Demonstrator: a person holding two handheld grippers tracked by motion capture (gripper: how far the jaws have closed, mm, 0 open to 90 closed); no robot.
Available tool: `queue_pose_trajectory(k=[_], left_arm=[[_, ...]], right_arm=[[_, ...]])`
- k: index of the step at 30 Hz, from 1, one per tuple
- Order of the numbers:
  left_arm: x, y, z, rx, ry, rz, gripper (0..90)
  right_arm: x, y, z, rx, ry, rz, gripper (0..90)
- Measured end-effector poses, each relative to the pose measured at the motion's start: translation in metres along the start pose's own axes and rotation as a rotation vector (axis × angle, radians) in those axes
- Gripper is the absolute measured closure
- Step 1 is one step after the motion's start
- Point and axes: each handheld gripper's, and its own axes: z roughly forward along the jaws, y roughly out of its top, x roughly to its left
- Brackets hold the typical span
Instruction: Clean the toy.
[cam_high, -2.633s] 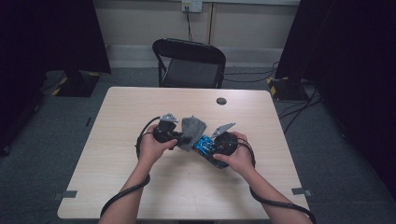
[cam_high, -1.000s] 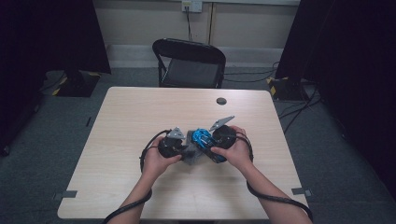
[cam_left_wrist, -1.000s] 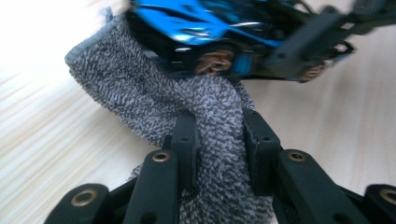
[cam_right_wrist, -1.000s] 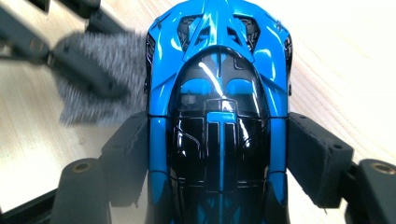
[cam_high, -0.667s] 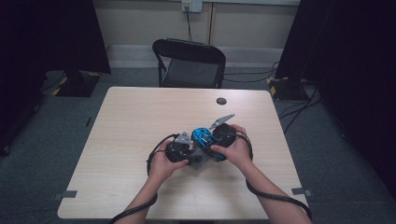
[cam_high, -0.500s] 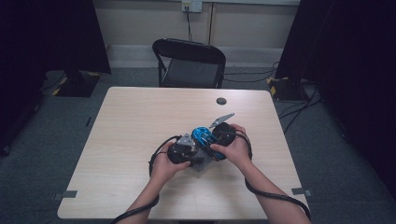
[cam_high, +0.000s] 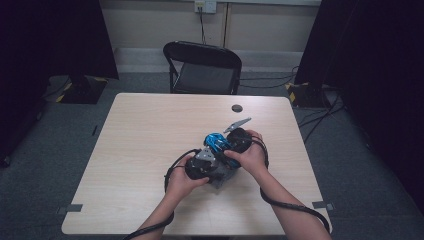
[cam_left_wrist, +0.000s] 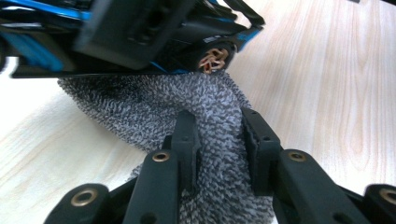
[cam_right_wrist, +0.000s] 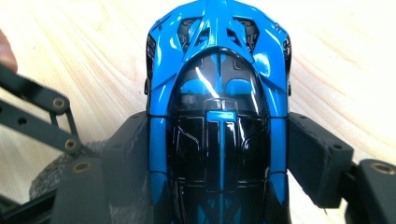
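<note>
We see blue toy car (cam_right_wrist: 217, 116) held above table (cam_high: 140, 150), just nearer us than black disc (cam_high: 237, 108) on tabletop. Right gripper (cam_right_wrist: 217, 154) grasps car across its body, one jaw pressed on each flank. Left gripper (cam_left_wrist: 219, 140) clenched on fold of grey cloth (cam_left_wrist: 159, 107); cloth lies directly under car, touching its underside near wheel. In high view both hands meet beside car (cam_high: 216, 142), cloth (cam_high: 224, 176) below them. Chair (cam_high: 202, 67) stands beyond disc.
</note>
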Motion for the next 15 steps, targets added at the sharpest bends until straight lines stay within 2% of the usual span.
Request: queue_pose_trajectory(k=[6,15], left_arm=[[-0.009,0.002,0.007,0.004,-0.04,0.015,69.8],[-0.015,0.004,0.011,-0.001,-0.058,0.026,69.8]], right_arm=[[0.0,0.002,-0.001,-0.01,0.004,0.008,28.1],[-0.005,0.002,-0.003,-0.012,0.004,0.023,28.1]])
